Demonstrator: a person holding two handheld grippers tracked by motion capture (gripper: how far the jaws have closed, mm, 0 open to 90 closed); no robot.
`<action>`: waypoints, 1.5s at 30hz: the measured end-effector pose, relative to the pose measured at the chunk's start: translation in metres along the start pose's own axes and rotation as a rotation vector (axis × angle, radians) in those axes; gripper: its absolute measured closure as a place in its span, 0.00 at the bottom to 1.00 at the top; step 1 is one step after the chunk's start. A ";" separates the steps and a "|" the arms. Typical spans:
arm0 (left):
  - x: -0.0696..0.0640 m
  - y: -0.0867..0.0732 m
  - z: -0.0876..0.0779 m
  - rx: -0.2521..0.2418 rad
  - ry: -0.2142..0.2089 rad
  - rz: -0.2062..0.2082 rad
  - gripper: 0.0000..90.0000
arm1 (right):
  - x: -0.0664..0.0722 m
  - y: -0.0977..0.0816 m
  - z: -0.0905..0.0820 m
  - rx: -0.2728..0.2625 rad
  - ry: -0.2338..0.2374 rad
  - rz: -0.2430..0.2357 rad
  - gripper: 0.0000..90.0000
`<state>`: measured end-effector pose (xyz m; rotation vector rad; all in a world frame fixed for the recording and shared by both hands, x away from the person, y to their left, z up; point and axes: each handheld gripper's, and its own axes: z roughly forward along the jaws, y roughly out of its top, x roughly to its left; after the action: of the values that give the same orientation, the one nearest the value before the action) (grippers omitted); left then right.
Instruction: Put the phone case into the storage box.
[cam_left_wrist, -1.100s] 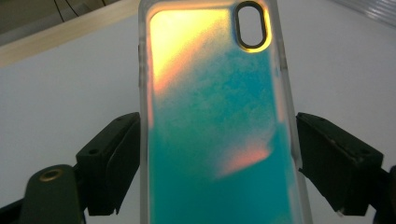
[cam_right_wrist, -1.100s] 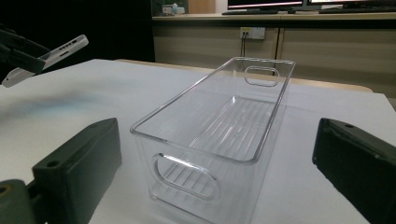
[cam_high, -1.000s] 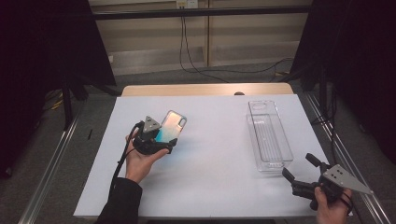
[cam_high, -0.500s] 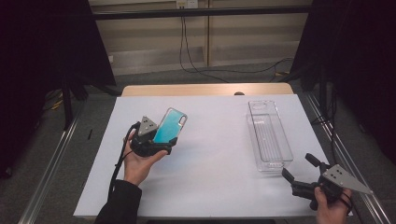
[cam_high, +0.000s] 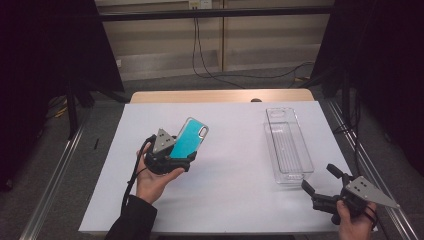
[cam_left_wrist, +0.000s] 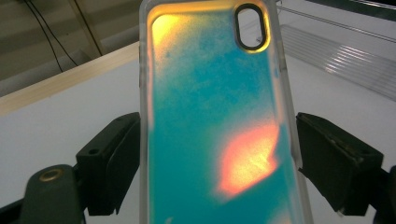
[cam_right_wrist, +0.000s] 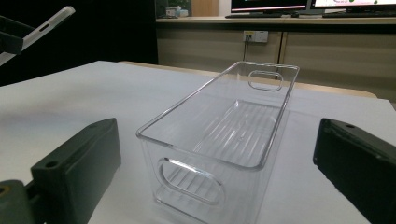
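Lifted off the table (cam_high: 235, 165) since earlier, the phone case (cam_high: 189, 138) sits in the left claw (cam_high: 172, 157) — keep it level toward the clear bin (cam_high: 288, 147); right claw (cam_high: 320, 184) waits wide.

Dim dark surround, white table (cam_high: 235, 165) evenly lit; close phone case (cam_left_wrist: 215, 121) soft, perhaps backlit glow.
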<state>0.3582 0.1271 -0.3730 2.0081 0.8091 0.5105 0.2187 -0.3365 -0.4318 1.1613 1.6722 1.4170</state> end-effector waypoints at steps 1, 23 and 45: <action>-0.001 0.000 0.000 0.000 -0.002 0.004 0.19 | 0.000 0.000 0.000 0.000 0.001 -0.001 0.01; -0.038 -0.002 0.006 0.001 -0.040 0.065 0.19 | 0.007 0.011 0.005 0.036 0.073 0.011 0.02; -0.059 -0.007 0.017 0.002 -0.041 0.101 0.19 | 0.027 0.020 0.026 0.053 0.162 0.027 0.01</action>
<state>0.3249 0.0788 -0.3904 2.0624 0.6866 0.5246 0.2354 -0.3003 -0.4164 1.1279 1.8215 1.5272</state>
